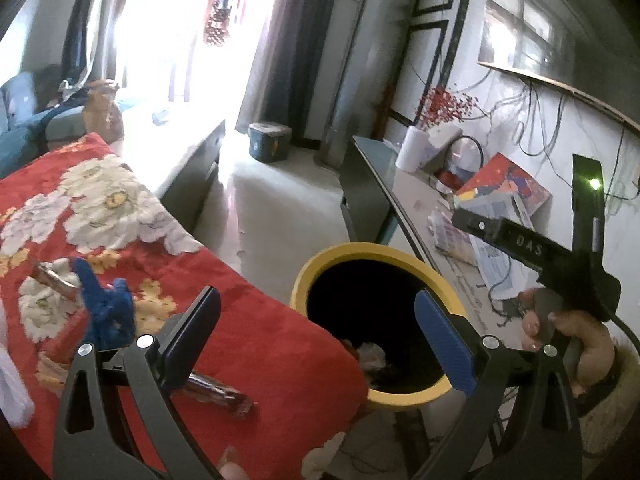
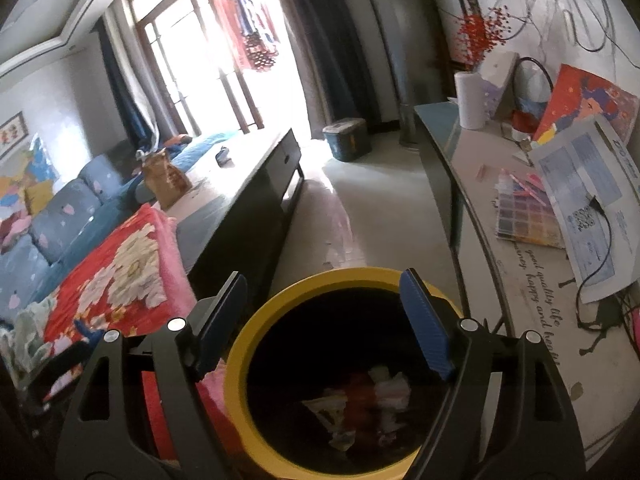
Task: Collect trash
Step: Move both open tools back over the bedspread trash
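a: left gripper [image 1: 316, 336] — state?
b: jaws spread wide, nothing between the pads; it hangs over the edge of the red floral blanket [image 1: 120, 220], with the yellow-rimmed trash bin [image 1: 400, 402] at its 3 o'clock.
a: right gripper [image 2: 324, 322]?
b: also spread, empty, poised above the bin's mouth.
a: where is the trash?
b: crumpled wrappers [image 2: 360, 400] lie in the bin's bottom; a brown wrapper [image 1: 224, 394] rests on the blanket at 6 o'clock — a blue scrap [image 1: 106, 308] at 9.
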`<state>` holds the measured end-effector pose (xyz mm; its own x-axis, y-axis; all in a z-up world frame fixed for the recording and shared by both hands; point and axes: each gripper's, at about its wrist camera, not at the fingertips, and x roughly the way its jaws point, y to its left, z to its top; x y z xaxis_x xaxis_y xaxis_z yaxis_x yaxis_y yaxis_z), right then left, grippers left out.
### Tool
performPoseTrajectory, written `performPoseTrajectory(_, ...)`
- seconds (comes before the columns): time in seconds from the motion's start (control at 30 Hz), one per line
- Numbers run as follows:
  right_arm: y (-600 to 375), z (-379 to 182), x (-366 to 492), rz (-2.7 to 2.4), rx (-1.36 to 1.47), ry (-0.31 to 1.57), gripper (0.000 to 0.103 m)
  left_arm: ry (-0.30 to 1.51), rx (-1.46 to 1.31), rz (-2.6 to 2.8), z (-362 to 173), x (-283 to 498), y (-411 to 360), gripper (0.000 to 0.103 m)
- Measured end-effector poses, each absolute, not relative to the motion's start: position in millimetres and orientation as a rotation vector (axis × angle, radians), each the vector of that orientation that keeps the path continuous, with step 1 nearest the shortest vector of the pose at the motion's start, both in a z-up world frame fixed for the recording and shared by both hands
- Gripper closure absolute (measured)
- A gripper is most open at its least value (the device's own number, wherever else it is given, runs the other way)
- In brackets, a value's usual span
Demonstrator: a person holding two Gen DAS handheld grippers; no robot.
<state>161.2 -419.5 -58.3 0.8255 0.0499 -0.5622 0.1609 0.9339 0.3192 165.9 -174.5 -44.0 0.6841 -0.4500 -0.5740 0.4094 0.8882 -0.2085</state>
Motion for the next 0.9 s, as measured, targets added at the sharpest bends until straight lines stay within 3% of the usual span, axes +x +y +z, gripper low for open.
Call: performPoseTrajectory(0.9,-292,-42,149,0.22,0.186,0.641,0.03,0.555,-0.128,-0.221,-19,153,-67,0.008)
